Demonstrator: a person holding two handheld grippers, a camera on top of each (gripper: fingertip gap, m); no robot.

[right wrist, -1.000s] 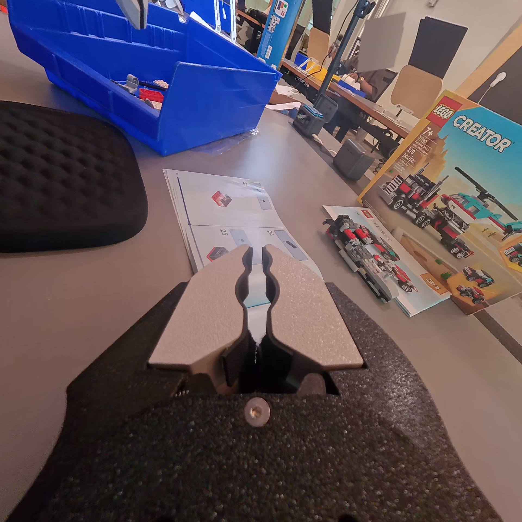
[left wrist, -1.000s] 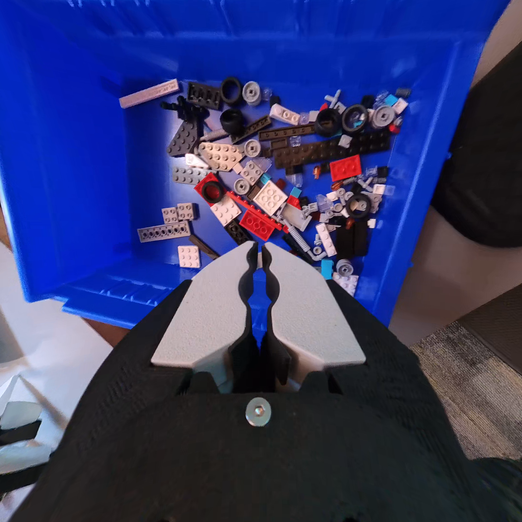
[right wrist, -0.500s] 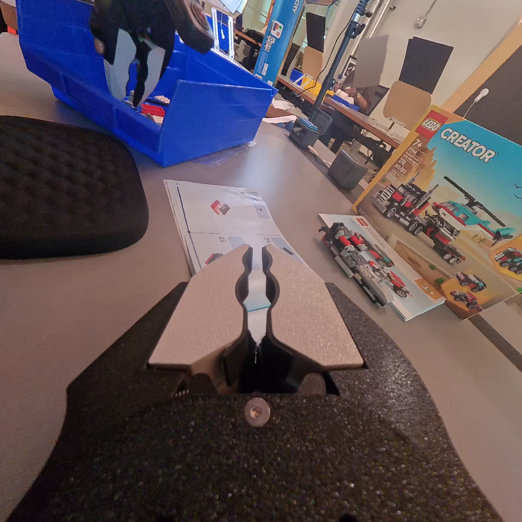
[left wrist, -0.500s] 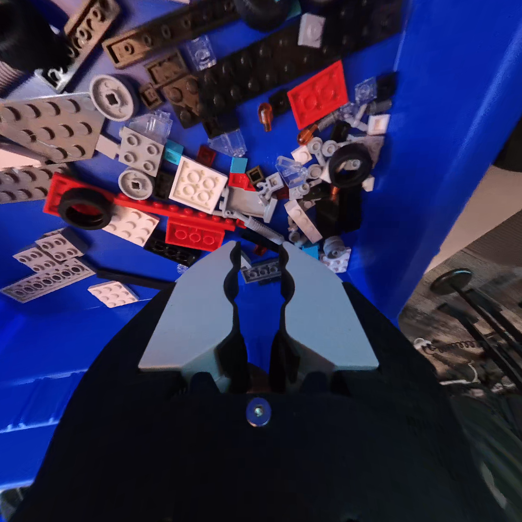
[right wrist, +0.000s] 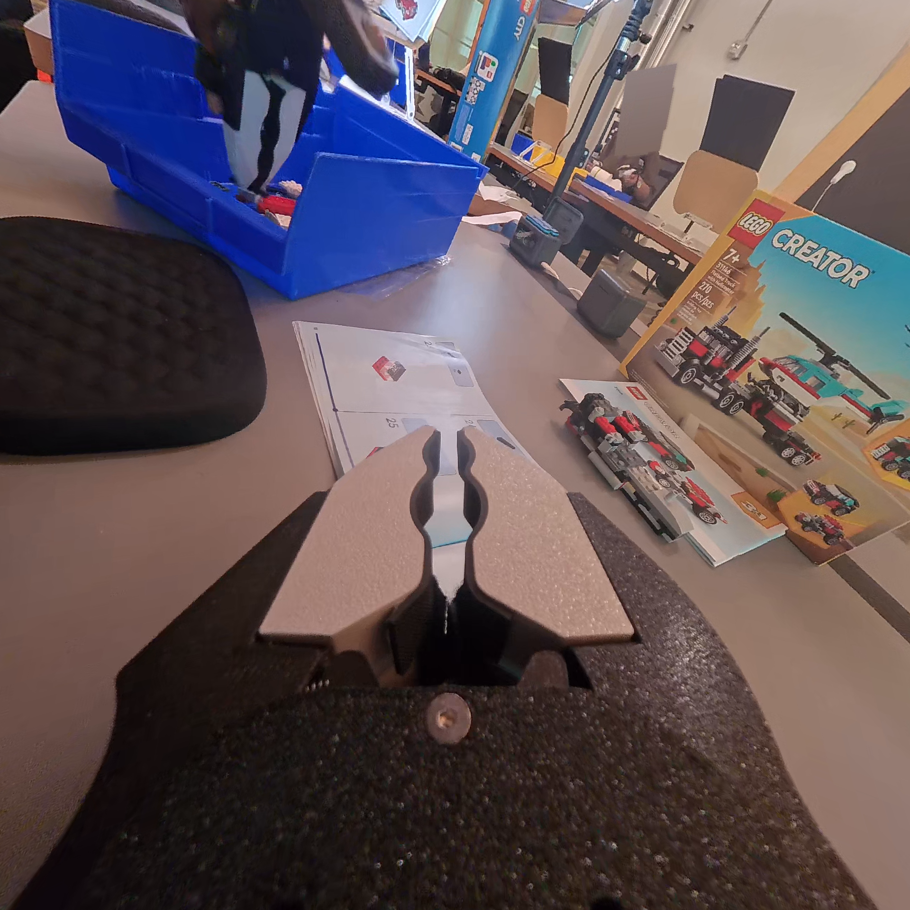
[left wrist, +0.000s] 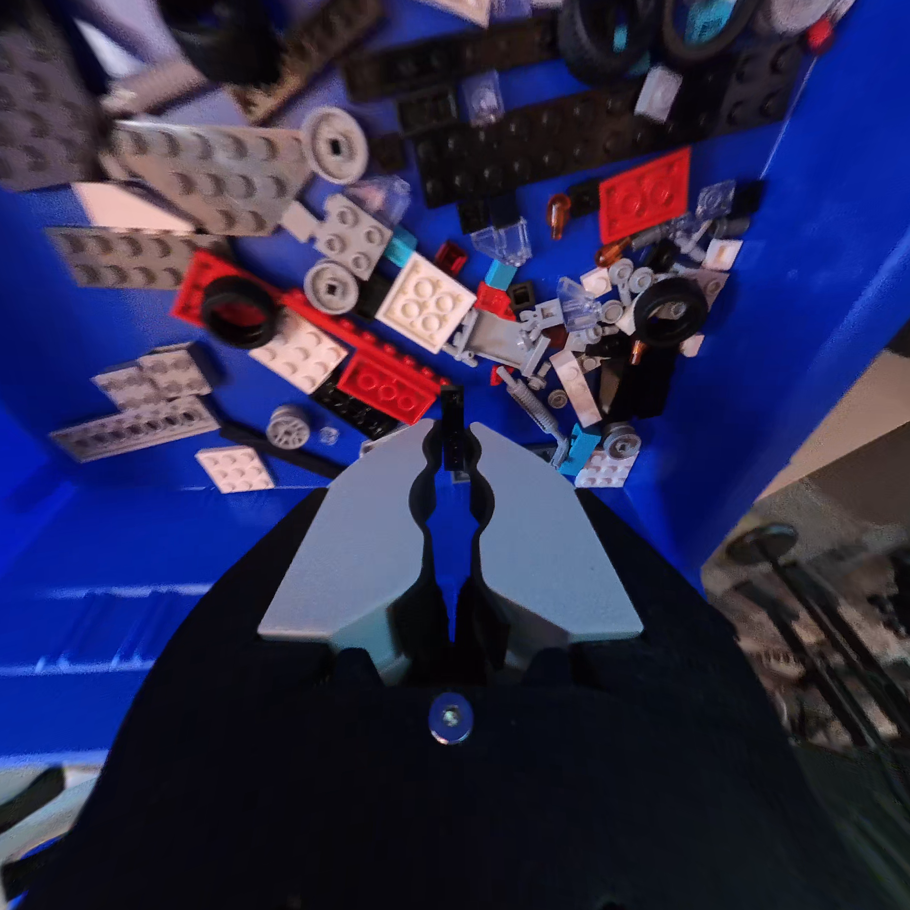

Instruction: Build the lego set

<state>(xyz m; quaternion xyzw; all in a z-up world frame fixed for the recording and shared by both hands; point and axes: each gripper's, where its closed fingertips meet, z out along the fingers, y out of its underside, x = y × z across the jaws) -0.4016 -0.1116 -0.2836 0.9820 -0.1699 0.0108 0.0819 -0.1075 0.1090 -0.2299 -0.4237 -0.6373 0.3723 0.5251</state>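
Note:
My left gripper (left wrist: 452, 426) is down inside the blue bin (left wrist: 812, 295), over a heap of loose lego pieces. Its fingers are shut on a small narrow black piece (left wrist: 453, 406) that stands up between the tips, just in front of a red 2x4 plate (left wrist: 389, 394). In the right wrist view the left gripper (right wrist: 256, 182) reaches into the bin (right wrist: 384, 221). My right gripper (right wrist: 448, 432) is shut and empty, low over the open instruction booklet (right wrist: 394, 374) on the grey table (right wrist: 147, 517).
A black padded mat (right wrist: 113, 335) lies left of the booklet. A second booklet (right wrist: 665, 468) and the set's box (right wrist: 788, 369) stand at the right. Small grey devices (right wrist: 610, 308) and a stand pole (right wrist: 591, 133) sit behind. The bin's right wall is close to my left gripper. About 35 cm separates my left fingertips from my right.
My left gripper dropped into the bin, opened over the pieces, then closed on the small black piece. My right gripper has barely moved.

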